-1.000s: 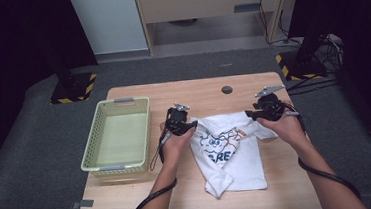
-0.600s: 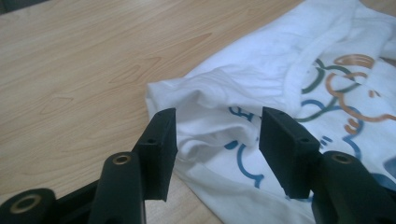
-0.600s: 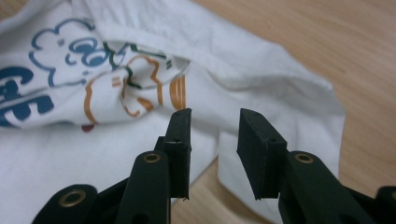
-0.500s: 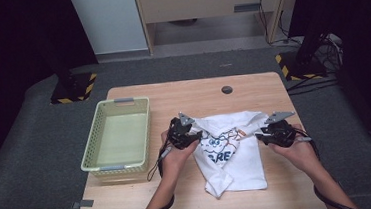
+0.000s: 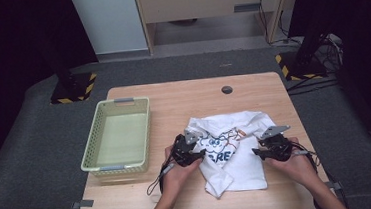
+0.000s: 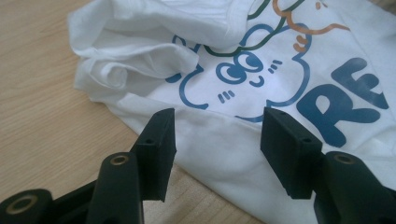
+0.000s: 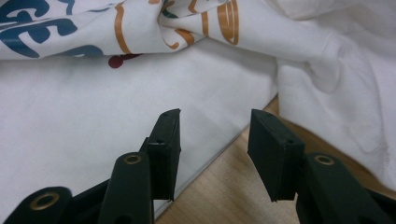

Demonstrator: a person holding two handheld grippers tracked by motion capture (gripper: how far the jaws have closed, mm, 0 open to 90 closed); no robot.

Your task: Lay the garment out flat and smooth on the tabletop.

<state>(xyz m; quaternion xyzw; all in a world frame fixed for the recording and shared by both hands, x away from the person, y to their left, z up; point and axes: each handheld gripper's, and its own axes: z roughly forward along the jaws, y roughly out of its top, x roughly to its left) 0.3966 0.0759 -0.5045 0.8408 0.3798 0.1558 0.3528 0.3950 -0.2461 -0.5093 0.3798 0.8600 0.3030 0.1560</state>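
Observation:
A white T-shirt [image 5: 236, 165] with a blue cartoon print lies rumpled on the wooden table [image 5: 173, 98]. My left gripper [image 5: 200, 153] sits at the shirt's left edge. In the left gripper view the shirt [image 6: 261, 60] lies just beyond my left gripper [image 6: 217, 123], whose jaws have eased apart and stand open over the hem, gripping nothing. My right gripper [image 5: 255, 152] is at the shirt's right edge. In the right gripper view my right gripper [image 7: 215, 126] has just been opening; its jaws hang over the shirt [image 7: 84, 93] edge and bare wood, with nothing pinched.
A pale green plastic basket [image 5: 90, 142] stands on the table's left side with nothing in it. A small round black grommet [image 5: 227, 89] sits near the far edge. Dark floor surrounds the table, with furniture beyond.
Both grippers have slid toward the near edge of the table, from the shirt's shoulders down to the sides of its body. The shirt's top is now more bunched.

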